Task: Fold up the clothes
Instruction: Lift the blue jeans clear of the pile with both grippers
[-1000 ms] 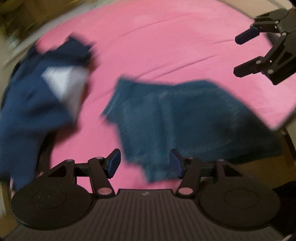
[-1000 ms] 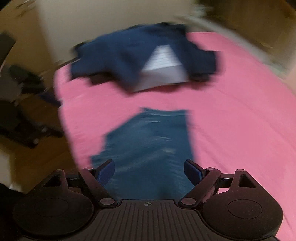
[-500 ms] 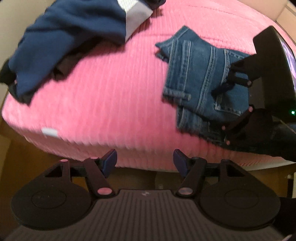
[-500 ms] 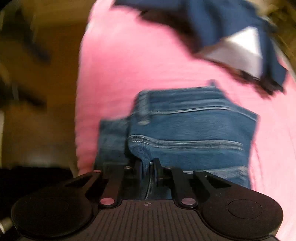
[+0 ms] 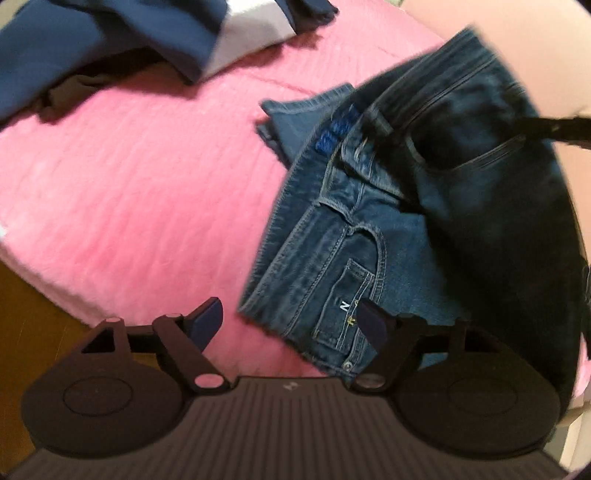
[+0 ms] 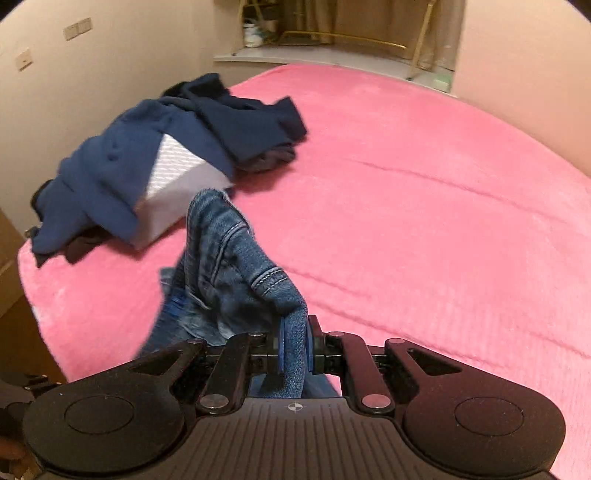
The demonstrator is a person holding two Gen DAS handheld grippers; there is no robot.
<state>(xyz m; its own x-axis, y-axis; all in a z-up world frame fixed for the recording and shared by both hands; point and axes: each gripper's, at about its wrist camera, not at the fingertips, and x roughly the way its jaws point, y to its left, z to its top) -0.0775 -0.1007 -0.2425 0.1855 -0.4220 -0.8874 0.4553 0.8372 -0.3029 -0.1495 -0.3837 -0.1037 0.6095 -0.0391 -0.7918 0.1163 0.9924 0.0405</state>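
Observation:
Blue denim jeans [image 5: 332, 258] lie partly on the pink bed [image 5: 129, 184] near its front edge. My right gripper [image 6: 294, 349] is shut on a fold of the jeans [image 6: 236, 273] and lifts it off the bed, so the cloth hangs up at the right of the left wrist view. My left gripper [image 5: 291, 319] is open and empty, just in front of the jeans' lower hem, with its right finger over the denim.
A pile of navy and white clothes [image 6: 166, 158] lies at the bed's left side, also in the left wrist view [image 5: 129, 37]. Beige walls [image 6: 92, 74] and a wooden floor [image 5: 29, 314] flank the bed. A shelf alcove [image 6: 332, 29] stands beyond.
My right gripper, shut on the jeans, has lifted them up off the bed. My left gripper has moved closer to the jeans' lower edge.

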